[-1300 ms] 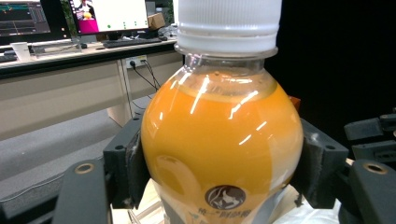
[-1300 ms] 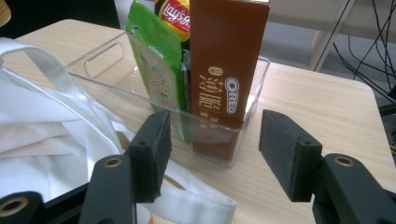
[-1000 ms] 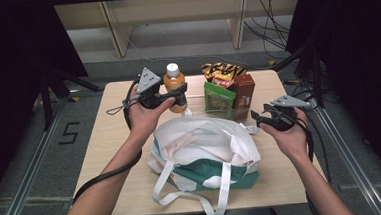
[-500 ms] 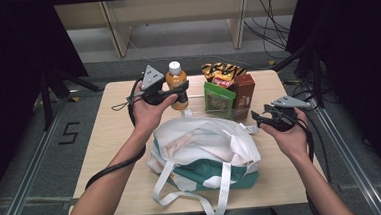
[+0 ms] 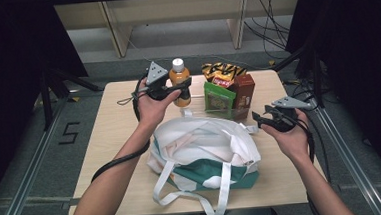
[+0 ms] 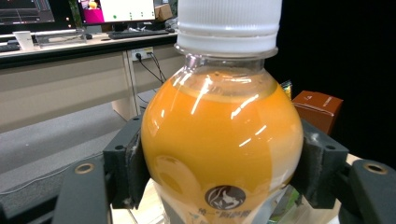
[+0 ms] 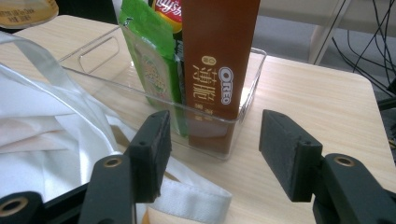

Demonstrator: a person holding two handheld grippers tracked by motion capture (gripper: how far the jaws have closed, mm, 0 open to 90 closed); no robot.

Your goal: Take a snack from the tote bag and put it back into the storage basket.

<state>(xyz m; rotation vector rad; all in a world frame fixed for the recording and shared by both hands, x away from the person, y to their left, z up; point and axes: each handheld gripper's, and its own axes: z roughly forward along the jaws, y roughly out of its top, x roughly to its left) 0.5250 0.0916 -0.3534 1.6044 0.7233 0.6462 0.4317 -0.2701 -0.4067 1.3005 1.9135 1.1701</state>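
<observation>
An orange juice bottle point(image 5: 178, 78) with a white cap stands tall at the back of the wooden table point(image 5: 114, 117). My left gripper point(image 5: 182, 89) is shut on it; in the left gripper view both pads press the sides of the bottle point(image 6: 222, 140). I cannot tell whether its base rests on the table. A white and green tote bag point(image 5: 206, 146) lies open at the table's middle. My right gripper point(image 5: 260, 120) hovers open at the bag's right edge, its jaws point(image 7: 212, 140) empty and aimed at a clear tray point(image 7: 252, 93).
The clear tray point(image 5: 229, 114) behind the bag holds a brown Oreo box point(image 5: 245, 91), a green packet point(image 5: 218, 98) and a yellow-black snack bag point(image 5: 219, 69). The bag's straps point(image 5: 224, 195) hang over the near table edge. Bare wood lies at the left.
My left hand has carried the bottle a little to the right, toward the tray. The right hand and the bag have stayed put.
</observation>
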